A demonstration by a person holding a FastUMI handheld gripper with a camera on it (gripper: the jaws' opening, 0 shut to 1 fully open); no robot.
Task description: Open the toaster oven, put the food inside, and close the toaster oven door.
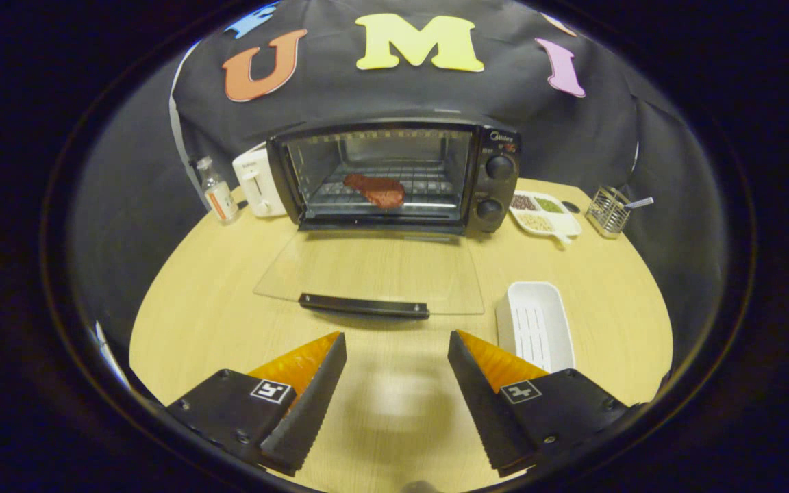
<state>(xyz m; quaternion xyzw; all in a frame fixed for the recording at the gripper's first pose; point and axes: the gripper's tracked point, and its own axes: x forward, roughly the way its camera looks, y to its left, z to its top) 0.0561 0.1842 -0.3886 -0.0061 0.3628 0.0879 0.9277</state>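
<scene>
A black toaster oven [490, 185] stands at the back of the round wooden table [196, 308]. Its glass door [367, 267] lies folded down flat, with the black handle [364, 305] just ahead of my fingers. A reddish piece of meat [375, 190] rests on the wire rack inside the oven. My gripper [397, 342] is open above the table, a short way before the handle, and nothing is between its fingers.
A white empty tray [535, 325] lies just beyond my right finger. A white divided dish of beans [544, 213] and a wire holder [607, 211] sit right of the oven. A white toaster [255, 181] and a small bottle [218, 190] stand to its left.
</scene>
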